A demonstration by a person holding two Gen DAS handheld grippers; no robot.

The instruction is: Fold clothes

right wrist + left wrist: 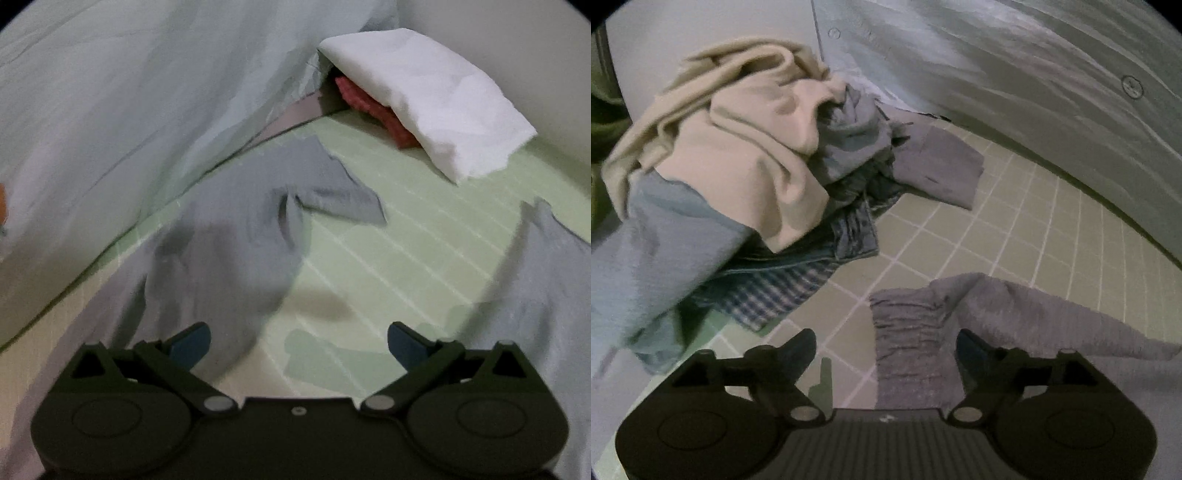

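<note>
Left wrist view: left gripper (886, 350) spread wide, fingers apart, nothing clamped. A grey garment (916, 343) lies between the fingers on the green gridded mat (1015, 229), rumpled, one part trailing right. Beyond, to the left, a pile of clothes (738, 177): beige piece on top, blue, grey and checked ones under it.

Right wrist view: right gripper (299, 347) also wide apart, holding nothing, over bare mat. Grey garment (236, 236) spread ahead-left, wrinkled. White folded cloth (424, 99) at the far edge, covering something red (369, 107).
</note>
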